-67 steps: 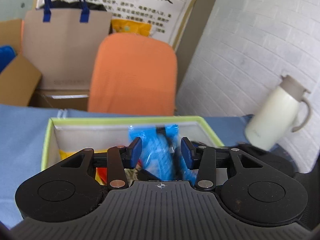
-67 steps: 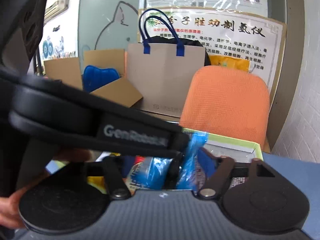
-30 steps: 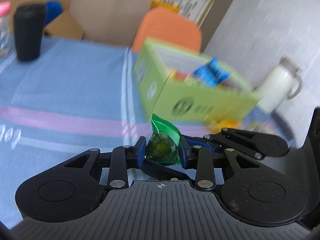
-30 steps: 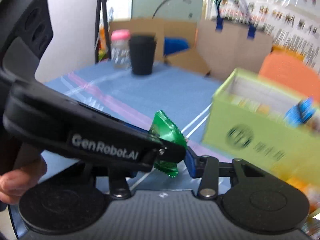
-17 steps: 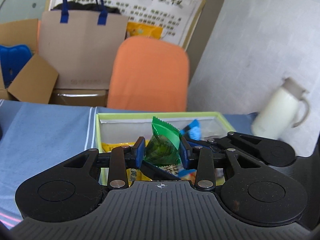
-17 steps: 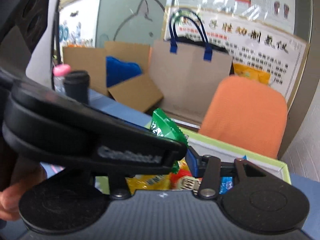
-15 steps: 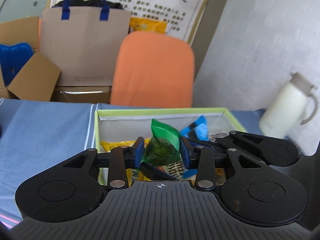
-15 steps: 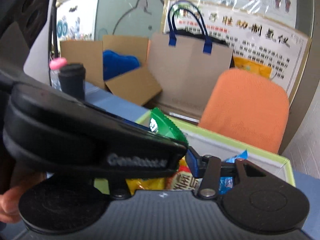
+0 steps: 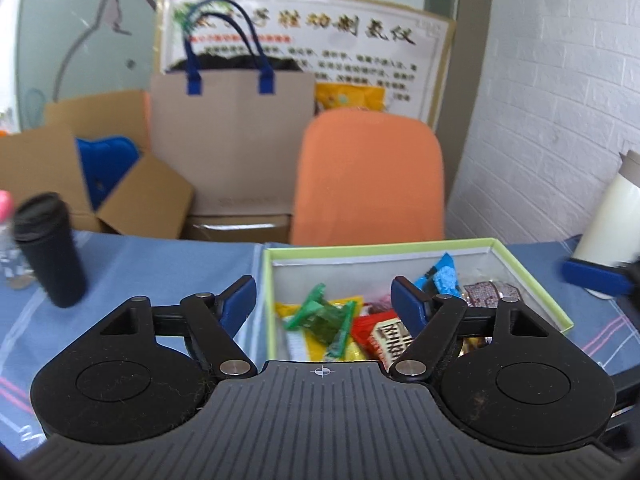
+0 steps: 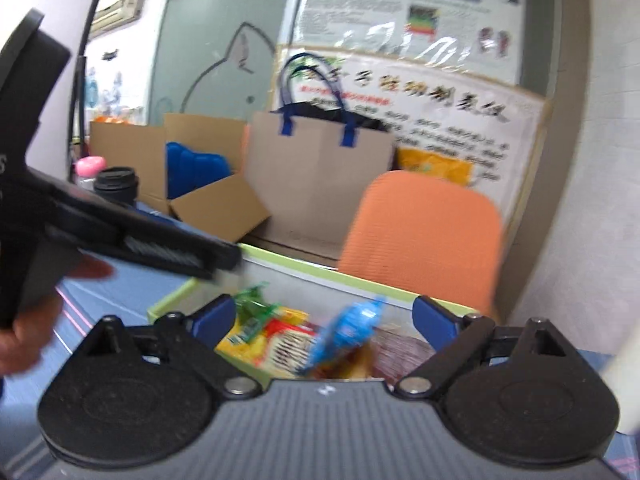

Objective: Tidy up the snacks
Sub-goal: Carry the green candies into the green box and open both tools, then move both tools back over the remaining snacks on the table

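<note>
- One snack has just changed place — the green candy packet [image 9: 322, 319], clamped between the blue pads of the left gripper [image 9: 323, 300] half a second ago, now lies loose inside the green box [image 9: 532, 280], on top of the yellow and red wrappers at the box's left side.
- Both of that gripper's jaws stand wide apart with nothing between them; it hangs just above the near-left part of the box, so the release is done.
- Seen from the right wrist, the right gripper [image 10: 324, 322] is likewise spread open and empty, held over the near edge of the box. The picture is blurred, so it is probably on the move, though I cannot tell which way.
- A blue wrapper [image 9: 442, 276] stands half upright among the other snacks, leaning toward the back of the box; it was already there before the drop.
- Judging by this, one more item is sorted into the box and neither tool carries anything — the next step would be to look for snacks left out on the blue counter [image 9: 160, 264]. None show in either view now, only a black tumbler [image 9: 50, 250] and a white jug [image 9: 608, 232] well apart from the box.
</note>
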Tool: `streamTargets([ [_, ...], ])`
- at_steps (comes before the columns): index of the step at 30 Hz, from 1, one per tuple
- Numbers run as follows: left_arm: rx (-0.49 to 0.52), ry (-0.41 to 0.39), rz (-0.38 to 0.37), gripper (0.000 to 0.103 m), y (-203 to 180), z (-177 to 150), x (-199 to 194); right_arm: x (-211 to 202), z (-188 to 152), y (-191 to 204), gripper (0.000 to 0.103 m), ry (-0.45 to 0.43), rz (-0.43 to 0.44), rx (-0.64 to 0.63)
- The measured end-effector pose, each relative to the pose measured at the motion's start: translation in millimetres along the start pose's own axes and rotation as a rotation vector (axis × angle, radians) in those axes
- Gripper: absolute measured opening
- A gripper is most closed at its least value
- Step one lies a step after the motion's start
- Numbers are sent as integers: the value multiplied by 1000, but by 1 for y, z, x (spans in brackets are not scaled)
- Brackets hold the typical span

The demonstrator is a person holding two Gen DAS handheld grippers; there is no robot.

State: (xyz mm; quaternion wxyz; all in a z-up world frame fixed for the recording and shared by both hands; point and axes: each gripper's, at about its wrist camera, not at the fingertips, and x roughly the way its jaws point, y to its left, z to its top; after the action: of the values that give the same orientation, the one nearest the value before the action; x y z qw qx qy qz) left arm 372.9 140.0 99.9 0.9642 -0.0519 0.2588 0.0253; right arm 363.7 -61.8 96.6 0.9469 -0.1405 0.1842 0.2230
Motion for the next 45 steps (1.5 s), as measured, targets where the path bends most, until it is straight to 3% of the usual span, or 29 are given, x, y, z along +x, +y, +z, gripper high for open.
streamTargets([
  [6,0,-30,32,65,1,-13,-35,-42,-42,-36,94,73,-112,100],
  [13,19,-26,53,67,-7,-29,-60,-92,-91,-56,94,99,-156,218],
  [18,44,-23,73,67,-16,-39,-71,-106,-123,-53,94,151,-39,305],
  [23,69,-12,88,68,-25,-47,-75,-78,-138,-37,99,227,4,307],
  [27,93,-9,94,68,-32,-52,-78,-58,-139,-14,99,260,59,247],
  [30,95,-1,96,68,-33,-54,-77,-60,-137,10,99,245,87,157],
  [34,94,16,97,69,-34,-57,-72,-66,-136,32,99,230,161,130],
  [39,104,85,13,69,-39,-77,-69,-101,-139,33,99,171,134,166],
  [45,75,301,-324,65,-74,-113,-46,-116,-156,-11,99,187,17,266],
])
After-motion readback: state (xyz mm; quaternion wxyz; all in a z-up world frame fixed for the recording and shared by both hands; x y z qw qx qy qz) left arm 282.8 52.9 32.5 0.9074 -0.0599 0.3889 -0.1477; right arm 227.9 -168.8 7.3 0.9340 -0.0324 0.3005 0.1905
